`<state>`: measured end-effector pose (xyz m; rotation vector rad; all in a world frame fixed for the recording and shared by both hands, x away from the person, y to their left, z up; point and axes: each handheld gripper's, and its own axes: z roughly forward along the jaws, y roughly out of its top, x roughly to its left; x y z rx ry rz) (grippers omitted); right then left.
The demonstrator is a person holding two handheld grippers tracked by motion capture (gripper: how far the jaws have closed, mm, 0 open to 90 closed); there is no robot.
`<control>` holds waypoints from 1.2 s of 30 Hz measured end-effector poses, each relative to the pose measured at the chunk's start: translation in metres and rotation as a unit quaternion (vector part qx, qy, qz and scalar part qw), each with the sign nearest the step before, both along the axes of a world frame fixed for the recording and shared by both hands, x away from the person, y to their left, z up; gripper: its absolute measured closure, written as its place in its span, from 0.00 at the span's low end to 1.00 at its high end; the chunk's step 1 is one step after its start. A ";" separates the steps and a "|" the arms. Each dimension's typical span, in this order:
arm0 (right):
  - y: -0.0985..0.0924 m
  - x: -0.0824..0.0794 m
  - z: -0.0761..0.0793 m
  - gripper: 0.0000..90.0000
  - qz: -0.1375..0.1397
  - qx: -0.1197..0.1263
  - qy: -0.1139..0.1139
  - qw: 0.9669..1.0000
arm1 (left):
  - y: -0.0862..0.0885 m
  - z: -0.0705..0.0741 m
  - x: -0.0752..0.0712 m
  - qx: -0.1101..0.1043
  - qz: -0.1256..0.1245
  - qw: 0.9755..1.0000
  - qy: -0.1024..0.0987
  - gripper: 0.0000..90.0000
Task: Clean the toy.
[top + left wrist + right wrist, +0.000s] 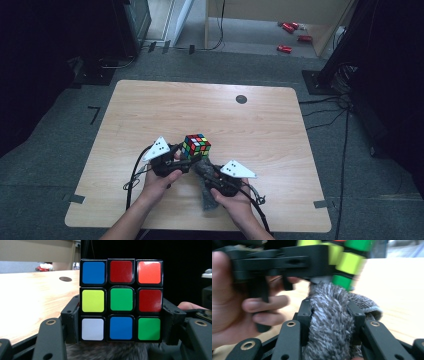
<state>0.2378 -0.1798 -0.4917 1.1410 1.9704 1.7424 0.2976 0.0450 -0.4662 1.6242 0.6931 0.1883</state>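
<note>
Grey carpet surrounds a pale wooden table (150,115) with rounded corners and a small dark round disc (241,99) near its far edge. Near the front of the table, the person's left hand (159,184) holds the left tongs (186,159), which are clamped on a multicoloured puzzle cube with black edges (196,145), gripping it by its lowest layer on both sides. The cube is held above the table, with blue, red, orange, yellow, green and white squares facing the left gripper's camera. The right hand (232,202) holds the right tongs (202,169), clamped on a fluffy grey cloth (332,322). The cloth's upper end touches the underside of the cube. Red objects (291,35) lie on the floor beyond the table.
</note>
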 end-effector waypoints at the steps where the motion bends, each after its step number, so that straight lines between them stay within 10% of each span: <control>1: -0.004 0.002 0.000 0.72 -0.008 0.000 0.001 1.000 | 0.001 0.000 0.001 -0.004 0.002 1.000 0.001 0.39; 11: 0.007 -0.003 -0.001 0.72 0.013 -0.003 0.005 1.000 | -0.004 -0.001 -0.001 0.010 -0.008 1.000 -0.001 0.39; 18: -0.015 0.006 0.002 0.72 -0.033 0.018 0.016 0.999 | 0.003 0.001 0.002 -0.007 0.006 1.000 0.004 0.39; 26: 0.004 -0.002 -0.001 0.72 0.015 0.008 0.014 1.000 | -0.005 -0.001 -0.002 0.009 -0.008 1.000 0.001 0.39; 33: -0.022 0.010 0.003 0.72 -0.029 0.018 0.020 0.999 | 0.008 0.003 0.003 -0.003 0.012 1.000 -0.001 0.39; 36: -0.034 0.014 0.009 0.71 -0.055 -0.013 -0.008 0.998 | 0.014 0.004 0.006 -0.005 0.019 1.000 0.001 0.39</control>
